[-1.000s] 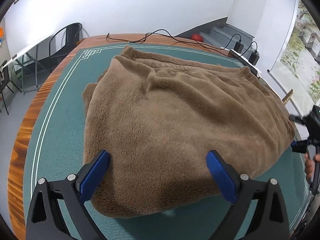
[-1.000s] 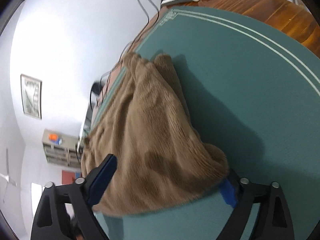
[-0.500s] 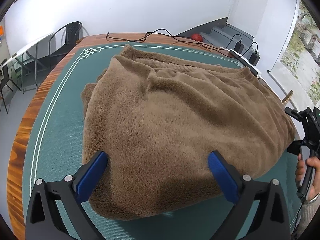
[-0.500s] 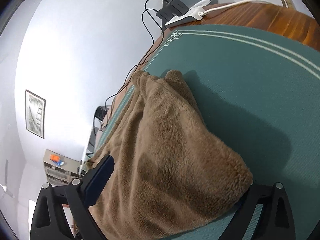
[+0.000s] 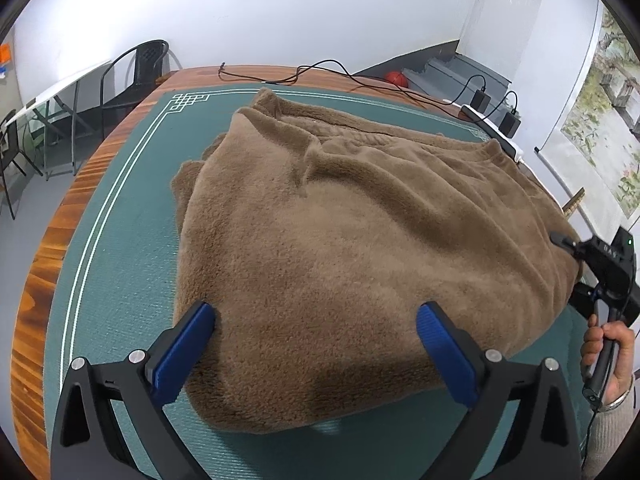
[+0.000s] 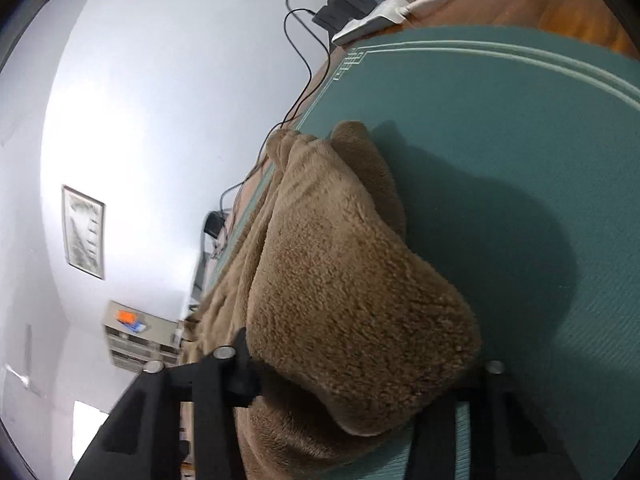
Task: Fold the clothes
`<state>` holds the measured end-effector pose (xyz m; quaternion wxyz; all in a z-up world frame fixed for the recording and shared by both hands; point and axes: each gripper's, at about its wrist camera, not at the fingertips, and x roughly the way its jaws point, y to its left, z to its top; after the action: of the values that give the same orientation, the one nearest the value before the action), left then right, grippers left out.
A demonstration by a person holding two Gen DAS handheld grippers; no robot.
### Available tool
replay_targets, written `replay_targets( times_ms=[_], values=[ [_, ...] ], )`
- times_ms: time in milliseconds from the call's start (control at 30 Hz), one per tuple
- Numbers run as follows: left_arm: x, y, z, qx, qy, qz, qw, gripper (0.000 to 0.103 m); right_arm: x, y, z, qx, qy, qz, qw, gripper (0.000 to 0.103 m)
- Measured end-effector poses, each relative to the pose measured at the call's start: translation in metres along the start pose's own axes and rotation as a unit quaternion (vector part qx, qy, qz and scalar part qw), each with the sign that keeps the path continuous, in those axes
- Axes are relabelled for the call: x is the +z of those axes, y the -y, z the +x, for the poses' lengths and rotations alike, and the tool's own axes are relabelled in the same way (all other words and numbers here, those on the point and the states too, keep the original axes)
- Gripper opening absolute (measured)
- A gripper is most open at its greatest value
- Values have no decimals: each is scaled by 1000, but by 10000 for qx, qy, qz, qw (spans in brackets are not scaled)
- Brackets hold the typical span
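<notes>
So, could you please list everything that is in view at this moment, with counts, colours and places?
fleece garment: one, brown, folded on the mat's middle
mat: one, green with white border lines, covering the tabletop
table: one, reddish wood, under the mat
cables: several, black, along the table's far edge
power strip: one, white, at the table's far corner
chair: one, black, beyond the table by the wall
ball: one, red, on the floor by the steps
left gripper: one, black with blue pads, open astride the garment's near edge
right gripper: one, black, jaws closing with the garment's corner between them
hand: one, holding the right gripper's handle
</notes>
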<state>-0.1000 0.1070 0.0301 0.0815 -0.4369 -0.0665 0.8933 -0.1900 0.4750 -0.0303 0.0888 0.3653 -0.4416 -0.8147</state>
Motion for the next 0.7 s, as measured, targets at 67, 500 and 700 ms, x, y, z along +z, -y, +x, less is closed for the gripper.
replay_targets(
  times_ms=[67, 500, 700],
  values=[
    [1, -3, -2, -33, 16, -72, 10000, 102, 1, 0, -1, 3, -5, -65, 10000, 43],
    [1, -53, -22, -361, 222, -964, 9944, 102, 11, -129, 10, 22, 593, -1563, 9859, 41],
    [-13, -93, -17, -429, 119, -1574, 9865, 102, -1, -154, -12, 29, 633, -2075, 9762, 41]
  ],
)
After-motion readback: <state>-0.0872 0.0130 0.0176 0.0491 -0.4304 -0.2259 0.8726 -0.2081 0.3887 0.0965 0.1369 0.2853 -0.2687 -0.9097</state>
